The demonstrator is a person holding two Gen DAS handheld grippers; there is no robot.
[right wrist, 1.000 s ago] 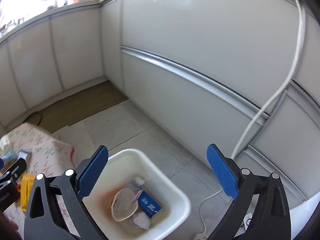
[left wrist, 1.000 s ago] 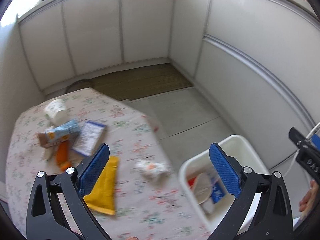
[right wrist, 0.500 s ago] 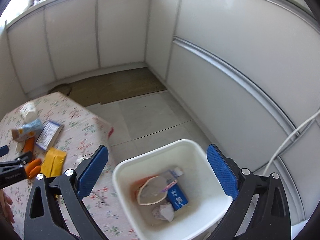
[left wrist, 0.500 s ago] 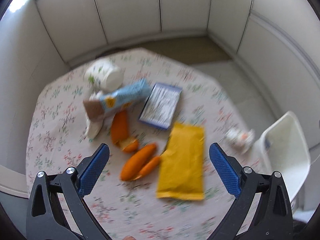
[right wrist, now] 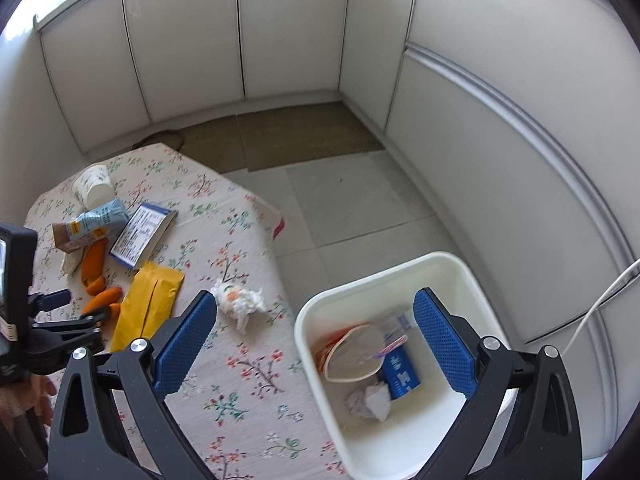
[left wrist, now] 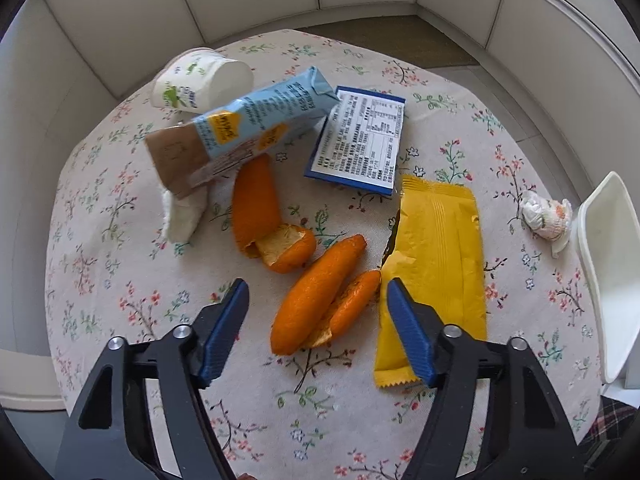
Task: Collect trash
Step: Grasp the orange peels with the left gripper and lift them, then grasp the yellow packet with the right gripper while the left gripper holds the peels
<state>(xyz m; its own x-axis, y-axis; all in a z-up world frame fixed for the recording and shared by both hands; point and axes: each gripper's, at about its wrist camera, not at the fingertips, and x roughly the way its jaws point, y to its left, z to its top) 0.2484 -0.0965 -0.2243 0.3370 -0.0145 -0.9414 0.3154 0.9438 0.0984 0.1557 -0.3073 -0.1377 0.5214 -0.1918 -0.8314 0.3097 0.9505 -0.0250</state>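
My left gripper [left wrist: 318, 300] is open, low over the floral table [left wrist: 120, 288], its jaws on either side of an orange peel [left wrist: 320, 300]. A second orange peel [left wrist: 258, 216], a yellow wrapper [left wrist: 436, 264], a blue-edged packet [left wrist: 360, 140], a light-blue carton [left wrist: 244, 128], a white cup [left wrist: 200, 82] and a crumpled tissue [left wrist: 546, 216] lie on the table. My right gripper [right wrist: 316, 336] is open and empty above the near rim of the white bin [right wrist: 460, 268], which holds several pieces of trash. The left gripper [right wrist: 96, 314] also shows in the right wrist view.
The bin [left wrist: 604, 248] stands off the table's right edge, on the tiled floor [right wrist: 360, 208]. White cabinet walls [right wrist: 500, 140] close in the back and right. A white cable [right wrist: 600, 304] runs along the right wall.
My left gripper has swung from the bin to the table, dropped low over the orange peels, and narrowed its jaws. My right gripper has turned left so the table shows.
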